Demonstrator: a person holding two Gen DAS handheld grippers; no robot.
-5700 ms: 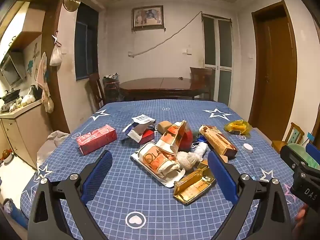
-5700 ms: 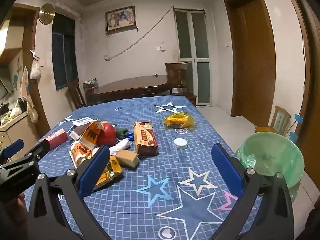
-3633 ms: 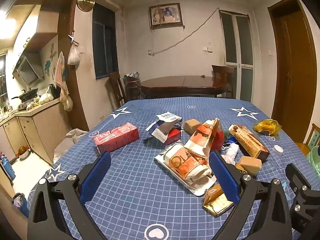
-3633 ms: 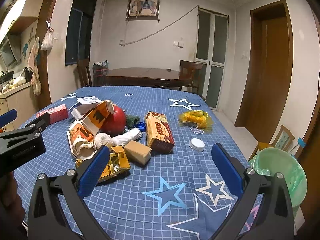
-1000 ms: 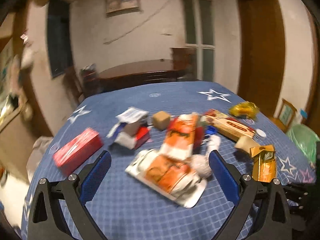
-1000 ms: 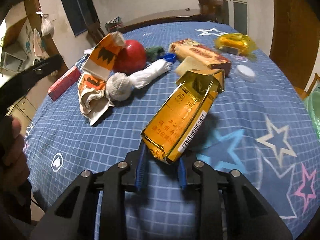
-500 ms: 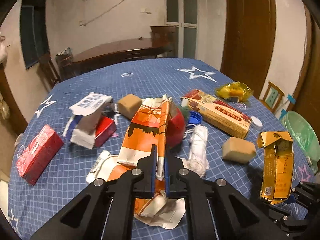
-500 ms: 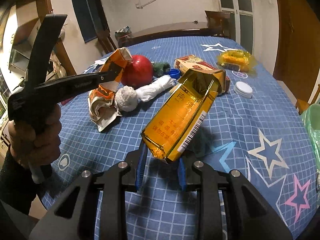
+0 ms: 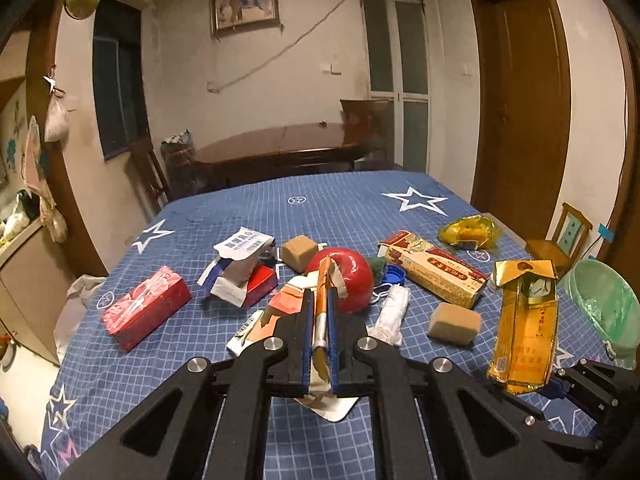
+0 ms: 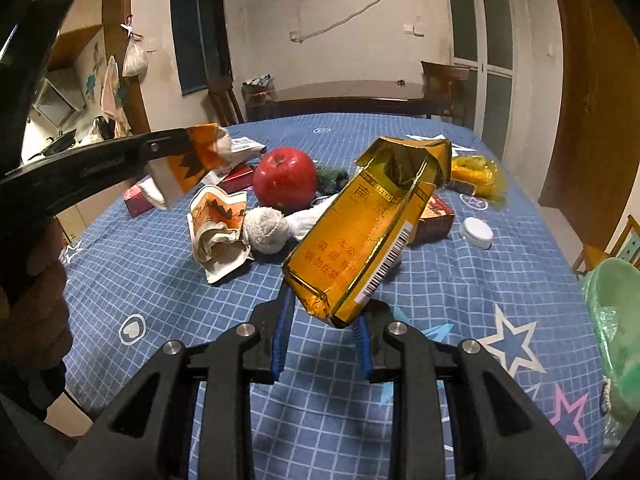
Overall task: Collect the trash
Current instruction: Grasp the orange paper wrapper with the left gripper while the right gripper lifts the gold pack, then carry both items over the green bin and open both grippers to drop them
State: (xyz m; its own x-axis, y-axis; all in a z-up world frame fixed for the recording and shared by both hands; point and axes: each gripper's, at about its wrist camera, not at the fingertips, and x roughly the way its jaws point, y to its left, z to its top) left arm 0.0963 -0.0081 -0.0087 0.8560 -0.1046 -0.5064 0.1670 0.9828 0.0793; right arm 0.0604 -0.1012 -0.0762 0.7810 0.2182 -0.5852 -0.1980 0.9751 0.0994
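Lifted since a moment ago, the orange-and-white paper wrapper (image 9: 320,320) now hangs clamped between the closed fingers of the left gripper (image 9: 319,300), clear of the blue star-print tabletop (image 9: 344,208). At right, the right gripper (image 10: 322,320) pinches the lower end of a gold carton (image 10: 368,232), held tilted above the cloth. Beneath them crowd a red apple (image 10: 285,179), a second crumpled wrapper (image 10: 218,232), a grey fuzzy ball (image 10: 266,230), a red box (image 9: 146,312), a long printed box (image 9: 434,270) and a white lid (image 10: 476,233). A green-lined bin (image 10: 614,312) waits off the table's right edge.
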